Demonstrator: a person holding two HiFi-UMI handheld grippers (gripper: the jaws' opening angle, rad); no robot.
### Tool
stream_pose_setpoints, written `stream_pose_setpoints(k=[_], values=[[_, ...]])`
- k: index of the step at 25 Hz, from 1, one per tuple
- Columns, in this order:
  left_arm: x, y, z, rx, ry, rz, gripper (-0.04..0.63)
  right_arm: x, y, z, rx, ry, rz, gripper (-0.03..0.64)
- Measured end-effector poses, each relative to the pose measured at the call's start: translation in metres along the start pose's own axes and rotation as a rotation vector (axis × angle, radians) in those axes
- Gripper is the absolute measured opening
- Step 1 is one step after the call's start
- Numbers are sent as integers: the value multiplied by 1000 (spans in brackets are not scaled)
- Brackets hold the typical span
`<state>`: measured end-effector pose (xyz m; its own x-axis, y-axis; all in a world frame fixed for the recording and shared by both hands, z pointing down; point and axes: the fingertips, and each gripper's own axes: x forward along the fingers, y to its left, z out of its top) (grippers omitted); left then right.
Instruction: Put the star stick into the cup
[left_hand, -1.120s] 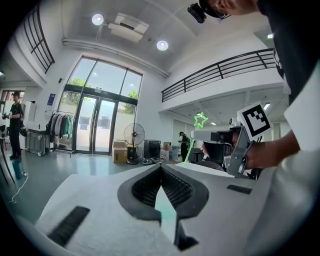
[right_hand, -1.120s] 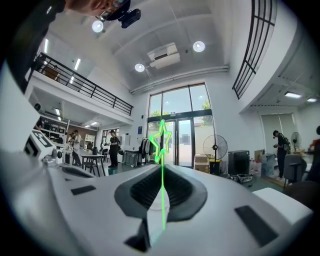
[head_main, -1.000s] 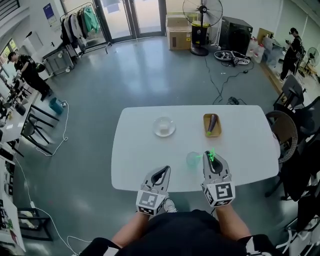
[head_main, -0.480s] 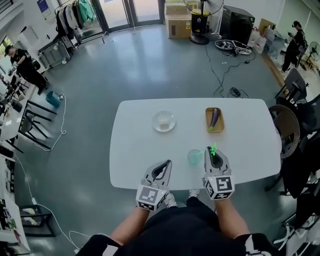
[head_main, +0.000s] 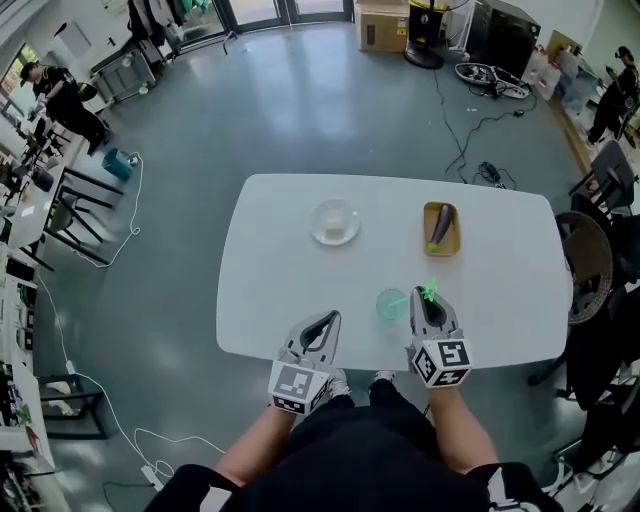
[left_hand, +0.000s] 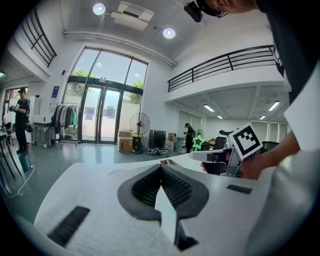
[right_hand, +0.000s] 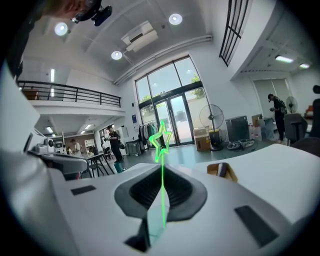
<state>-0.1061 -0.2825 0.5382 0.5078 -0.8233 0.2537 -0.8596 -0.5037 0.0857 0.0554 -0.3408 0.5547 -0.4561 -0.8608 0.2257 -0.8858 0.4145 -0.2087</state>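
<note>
The white bench (head_main: 270, 260) lay under both tongs. The left tongs (head_main: 322, 325) were closed and empty. The cup (head_main: 390, 304) stood just left of the right tongs (head_main: 429, 303), which were clamped on the star stick (head_main: 429, 291). It was not yet in the cup.

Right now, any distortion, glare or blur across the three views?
Head view: sharp, evenly lit, wide-angle bows the table edges. Left gripper view: black round border, ceiling lights blown out, left tongs slightly soft. Right gripper view: same border and glare; star stick crisp, bright green.
</note>
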Motion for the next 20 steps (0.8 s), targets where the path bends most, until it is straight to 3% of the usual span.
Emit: stream_pose_setpoints(k=[6, 16, 20], values=[[1, 2, -10, -31, 15, 39, 6, 8, -15, -26, 143, 47, 23, 17], [3, 0, -9, -27, 19, 55, 6, 17, -23, -48, 193, 101, 42, 26], [0, -2, -12, -31, 29, 59, 6, 20, -25, -53, 185, 126, 56, 77]])
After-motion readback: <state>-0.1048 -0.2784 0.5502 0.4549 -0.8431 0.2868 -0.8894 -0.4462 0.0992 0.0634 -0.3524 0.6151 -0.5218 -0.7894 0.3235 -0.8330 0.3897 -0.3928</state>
